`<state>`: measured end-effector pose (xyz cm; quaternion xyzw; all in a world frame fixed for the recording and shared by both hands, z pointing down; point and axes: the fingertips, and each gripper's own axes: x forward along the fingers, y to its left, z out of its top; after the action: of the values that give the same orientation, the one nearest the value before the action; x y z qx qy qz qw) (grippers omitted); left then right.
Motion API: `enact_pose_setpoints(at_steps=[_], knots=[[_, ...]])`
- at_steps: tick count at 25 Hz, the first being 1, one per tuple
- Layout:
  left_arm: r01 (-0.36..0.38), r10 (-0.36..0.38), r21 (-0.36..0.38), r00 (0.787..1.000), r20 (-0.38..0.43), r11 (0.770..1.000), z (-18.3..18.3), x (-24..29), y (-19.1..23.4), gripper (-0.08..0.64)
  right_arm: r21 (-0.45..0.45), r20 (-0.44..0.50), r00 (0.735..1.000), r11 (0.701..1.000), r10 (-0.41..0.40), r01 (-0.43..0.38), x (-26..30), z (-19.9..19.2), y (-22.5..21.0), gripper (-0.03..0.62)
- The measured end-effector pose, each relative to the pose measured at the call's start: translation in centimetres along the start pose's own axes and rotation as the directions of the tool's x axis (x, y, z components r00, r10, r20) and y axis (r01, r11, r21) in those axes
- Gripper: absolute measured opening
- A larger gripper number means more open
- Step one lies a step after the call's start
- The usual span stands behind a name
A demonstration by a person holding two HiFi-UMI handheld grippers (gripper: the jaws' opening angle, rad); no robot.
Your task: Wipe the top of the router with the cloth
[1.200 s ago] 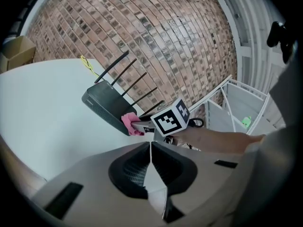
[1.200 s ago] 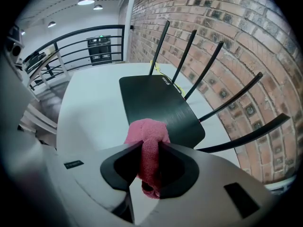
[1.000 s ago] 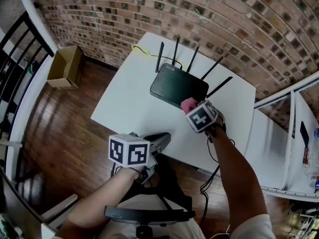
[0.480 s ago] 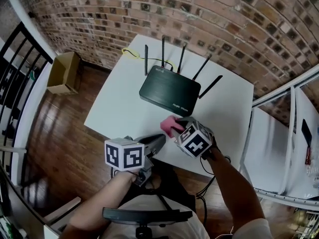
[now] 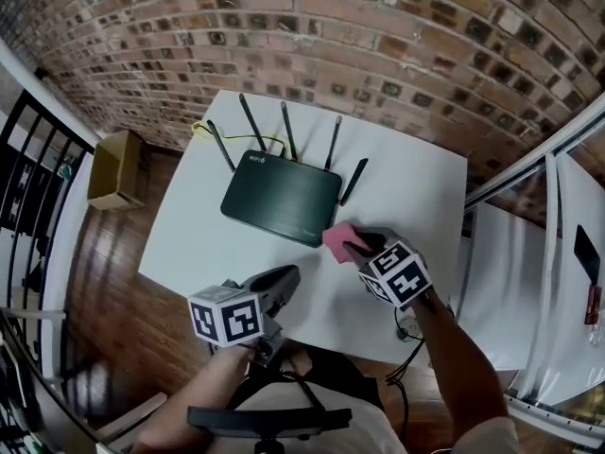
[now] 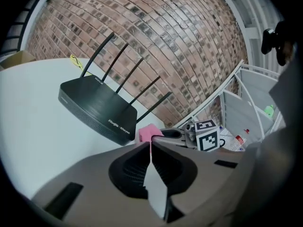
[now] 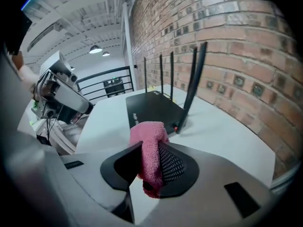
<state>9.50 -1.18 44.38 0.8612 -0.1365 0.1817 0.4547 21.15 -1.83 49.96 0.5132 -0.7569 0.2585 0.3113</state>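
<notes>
- The right tongs (image 7: 151,149) are clenching a pink cloth (image 7: 147,132). It is bunching between the jaws and sticking out past their tips, which the right gripper view is showing most plainly.
- In the head view the cloth is hovering just beside the near right corner of the black router (image 5: 282,200). I cannot tell whether it is touching the case.
- The router is lying flat on the white desk (image 5: 416,187), with its five antennas (image 5: 354,182) pointing toward the brick wall (image 5: 378,55).
- The left tongs (image 6: 150,148) are pressing their jaws together on nothing. They are hanging over the desk's near edge, apart from the router.
- Only the head view is taking in a cardboard box (image 5: 112,168) on the wooden floor (image 5: 104,253) and a yellow cable (image 5: 200,127) behind the router.
- Only the left gripper view is showing white lettering on the router's front edge, and the right tongs' marker cube (image 6: 207,135) close behind the cloth.
- Only the right gripper view is catching a small red light (image 7: 175,128) at the foot of the nearest antenna, and a ceiling lamp (image 7: 96,49) glowing far off.
</notes>
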Motion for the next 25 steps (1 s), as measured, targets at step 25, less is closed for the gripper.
enact_pose_setpoints(at_steps=[25], knots=[[-0.140, 0.140, -0.047, 0.990, -0.019, 0.989, -0.1, 11.3, 0.5, 0.017, 0.120, 0.179, 0.977, 0.983, 0.114, -0.136, 7.8, 3.0, -16.6, 0.094]])
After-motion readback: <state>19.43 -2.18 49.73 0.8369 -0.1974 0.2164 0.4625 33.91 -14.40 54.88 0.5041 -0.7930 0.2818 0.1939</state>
